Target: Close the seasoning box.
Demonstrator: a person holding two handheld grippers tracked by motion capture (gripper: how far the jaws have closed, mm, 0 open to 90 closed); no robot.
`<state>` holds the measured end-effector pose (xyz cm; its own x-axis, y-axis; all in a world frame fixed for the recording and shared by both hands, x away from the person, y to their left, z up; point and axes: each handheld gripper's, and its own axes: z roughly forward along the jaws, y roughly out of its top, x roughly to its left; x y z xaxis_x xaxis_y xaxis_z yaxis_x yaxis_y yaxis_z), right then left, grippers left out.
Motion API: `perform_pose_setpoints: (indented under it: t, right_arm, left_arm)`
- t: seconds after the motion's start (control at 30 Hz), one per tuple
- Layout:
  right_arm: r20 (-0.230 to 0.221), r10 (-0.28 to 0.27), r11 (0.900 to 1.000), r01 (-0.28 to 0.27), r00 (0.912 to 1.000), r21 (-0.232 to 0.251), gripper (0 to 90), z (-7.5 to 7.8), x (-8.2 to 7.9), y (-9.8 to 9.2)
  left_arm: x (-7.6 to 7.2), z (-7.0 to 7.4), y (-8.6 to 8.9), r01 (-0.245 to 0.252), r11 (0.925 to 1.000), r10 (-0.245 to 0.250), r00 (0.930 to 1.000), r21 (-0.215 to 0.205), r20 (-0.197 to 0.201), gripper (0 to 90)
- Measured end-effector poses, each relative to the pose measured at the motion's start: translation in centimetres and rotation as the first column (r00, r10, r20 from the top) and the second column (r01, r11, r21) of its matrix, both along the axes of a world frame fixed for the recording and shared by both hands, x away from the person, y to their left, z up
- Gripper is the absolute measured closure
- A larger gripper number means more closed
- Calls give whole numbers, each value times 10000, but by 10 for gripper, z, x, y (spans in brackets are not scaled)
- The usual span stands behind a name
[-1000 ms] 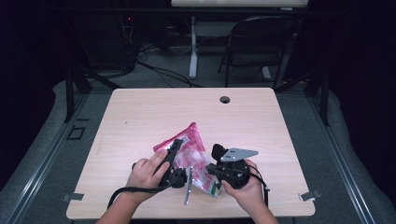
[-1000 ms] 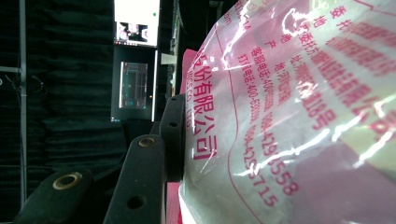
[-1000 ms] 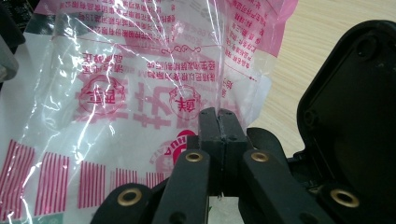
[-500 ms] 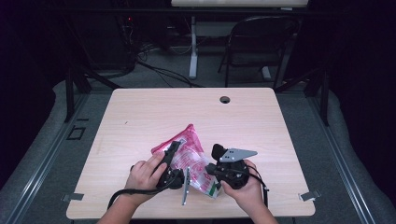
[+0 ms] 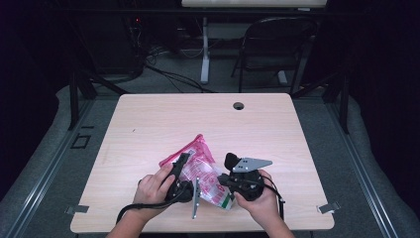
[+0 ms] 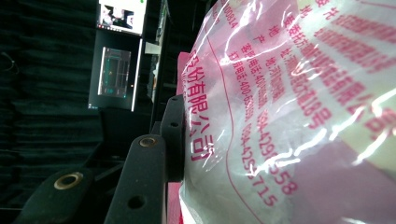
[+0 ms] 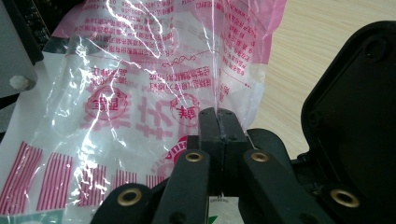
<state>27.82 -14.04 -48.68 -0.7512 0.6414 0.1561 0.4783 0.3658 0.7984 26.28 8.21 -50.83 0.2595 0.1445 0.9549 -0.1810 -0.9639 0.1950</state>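
Observation:
A clear plastic bag (image 5: 200,166) with pink print lies on the table near its front edge, between both hands. My left gripper (image 5: 185,161) reaches along the bag's left side. In the left gripper view one black finger (image 6: 173,135) presses against the bulging bag (image 6: 280,116), and the bag hides the other finger. My right gripper (image 5: 222,181) comes in from the right. Its jaws (image 7: 218,114) are closed together, pinching the thin film at the edge of the bag (image 7: 140,70).
The wooden table (image 5: 148,124) has a round cable hole (image 5: 238,105) near its far edge. A dark chair (image 5: 277,44) stands behind it. The left gripper's grey plate (image 5: 195,198) juts toward the front edge. A lit monitor (image 6: 114,70) stands in the dark background.

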Motion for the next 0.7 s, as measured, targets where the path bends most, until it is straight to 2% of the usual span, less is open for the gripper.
perform_pose_setpoints:
  t: [0.27, 0.37, 0.7]
  right_arm:
    - [2, 6, 10000, -6, 10000, 18, 900, 0, 0, 1]
    - [-1, 14, 10000, -14, 10000, -15, 900, 1, 0, 0]
    - [73, 27, 10000, -27, 10000, 13, 900, 3, -1, 1]
  left_arm:
    - [0, -5, 2, -100, 9997, 94, 9995, -200, -294, 672]
    - [0, -6, 3, -54, 9996, 49, 9998, -266, -217, 673]
    - [-3, -11, 7, -246, 9969, 193, 9973, -748, -706, 673]
